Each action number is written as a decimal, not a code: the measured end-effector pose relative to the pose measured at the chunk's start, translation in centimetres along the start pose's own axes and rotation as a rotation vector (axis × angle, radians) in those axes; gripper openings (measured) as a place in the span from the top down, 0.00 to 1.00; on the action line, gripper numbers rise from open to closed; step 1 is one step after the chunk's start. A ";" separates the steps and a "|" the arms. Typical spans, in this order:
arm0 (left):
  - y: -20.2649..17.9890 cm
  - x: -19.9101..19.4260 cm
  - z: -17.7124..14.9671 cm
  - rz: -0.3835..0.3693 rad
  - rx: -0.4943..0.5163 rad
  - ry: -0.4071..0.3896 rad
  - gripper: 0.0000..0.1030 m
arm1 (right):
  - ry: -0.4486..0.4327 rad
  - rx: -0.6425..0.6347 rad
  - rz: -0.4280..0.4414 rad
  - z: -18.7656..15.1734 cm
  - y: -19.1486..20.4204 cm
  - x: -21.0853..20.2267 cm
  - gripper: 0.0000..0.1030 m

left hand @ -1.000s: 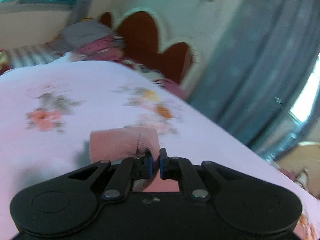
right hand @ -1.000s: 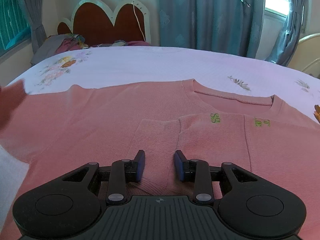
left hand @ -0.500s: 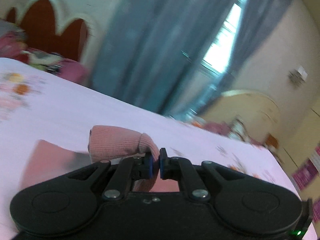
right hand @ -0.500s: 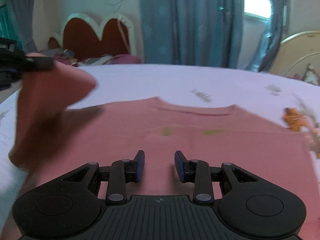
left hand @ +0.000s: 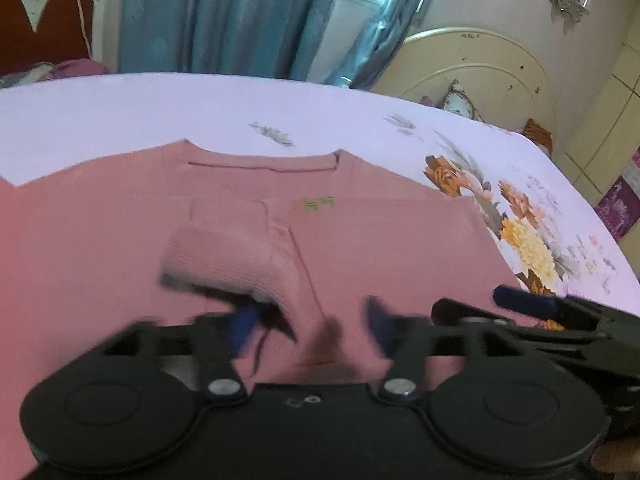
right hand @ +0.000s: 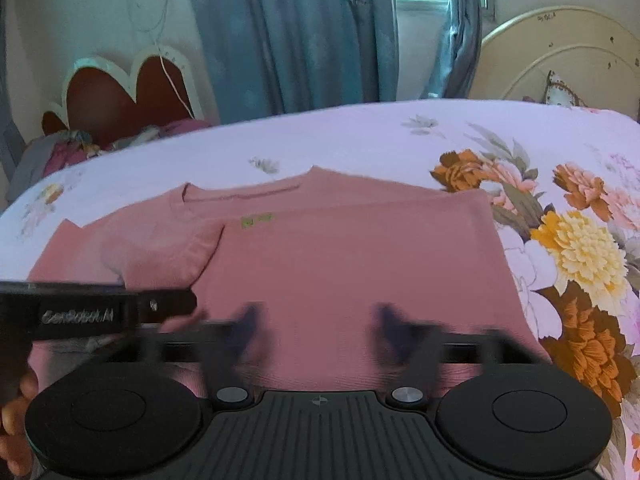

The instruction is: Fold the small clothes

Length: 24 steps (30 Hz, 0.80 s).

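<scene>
A pink knit sweater (left hand: 384, 248) lies flat on the bed, its right side folded in; it also shows in the right wrist view (right hand: 352, 264). Its left sleeve cuff (left hand: 224, 252) lies over the sweater's middle, just ahead of my left gripper (left hand: 310, 326). The left gripper is open, jaws blurred and wide apart, with the cuff resting by the left finger. My right gripper (right hand: 316, 326) is open and empty, low over the sweater's lower part. The left gripper's side shows in the right wrist view (right hand: 100, 312), and the right gripper shows in the left wrist view (left hand: 560, 312).
The bed has a lilac floral sheet (right hand: 580, 240). A red scalloped headboard (right hand: 128, 92) with a pile of clothes (right hand: 68, 148) stands at far left. Blue curtains (right hand: 304, 32) hang behind, and a cream headboard (right hand: 560, 56) stands at right.
My left gripper carried the sleeve cuff rightward across the sweater, then opened and let it go. My right gripper opened wider and shifted right along the sweater.
</scene>
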<state>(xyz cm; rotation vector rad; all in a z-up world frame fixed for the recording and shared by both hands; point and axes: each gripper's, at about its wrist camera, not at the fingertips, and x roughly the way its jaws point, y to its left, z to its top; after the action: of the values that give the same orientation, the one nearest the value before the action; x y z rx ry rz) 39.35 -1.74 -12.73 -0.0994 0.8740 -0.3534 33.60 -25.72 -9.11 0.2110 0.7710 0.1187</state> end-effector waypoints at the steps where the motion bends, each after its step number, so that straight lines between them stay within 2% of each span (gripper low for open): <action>1: 0.1 -0.7 -0.3 0.018 0.013 -0.019 0.32 | -0.005 -0.007 0.013 0.2 0.2 0.0 0.24; 3: 0.5 -2.0 -0.5 0.031 0.025 -0.037 0.30 | -0.017 -0.031 0.040 0.5 1.2 -0.1 0.24; 5: 1.7 -3.6 -0.6 0.070 -0.007 -0.069 0.28 | -0.024 -0.069 0.066 0.6 2.4 0.1 0.24; 10: 6.5 -6.5 -1.7 0.254 -0.038 -0.098 0.27 | -0.019 -0.186 0.128 0.3 6.8 1.4 0.24; 15: 11.0 -8.0 -3.6 0.470 -0.093 -0.108 0.29 | -0.009 -0.331 0.143 -0.4 11.6 3.9 0.24; 18: 12.6 -8.6 -5.0 0.511 -0.118 -0.087 0.29 | 0.016 -0.391 0.117 -0.9 13.4 6.3 0.24; 20: 13.3 -8.4 -5.7 0.521 -0.107 -0.062 0.31 | 0.020 -0.393 0.102 -0.9 13.8 7.4 0.39; 21: 13.5 -8.3 -6.1 0.524 -0.101 -0.058 0.31 | 0.029 -0.383 0.101 -0.8 14.0 8.0 0.53; 23: 14.0 -8.0 -6.1 0.525 -0.084 -0.065 0.34 | 0.039 -0.365 0.095 -0.5 14.1 8.7 0.55; 24: 14.0 -7.7 -5.8 0.527 -0.072 -0.072 0.40 | 0.035 -0.359 0.095 -0.3 14.1 8.8 0.57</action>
<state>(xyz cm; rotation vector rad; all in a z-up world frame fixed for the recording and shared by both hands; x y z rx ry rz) 34.08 14.38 -14.05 0.0527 0.8077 0.1734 39.27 -10.40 -12.02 -0.0958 0.7614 0.3485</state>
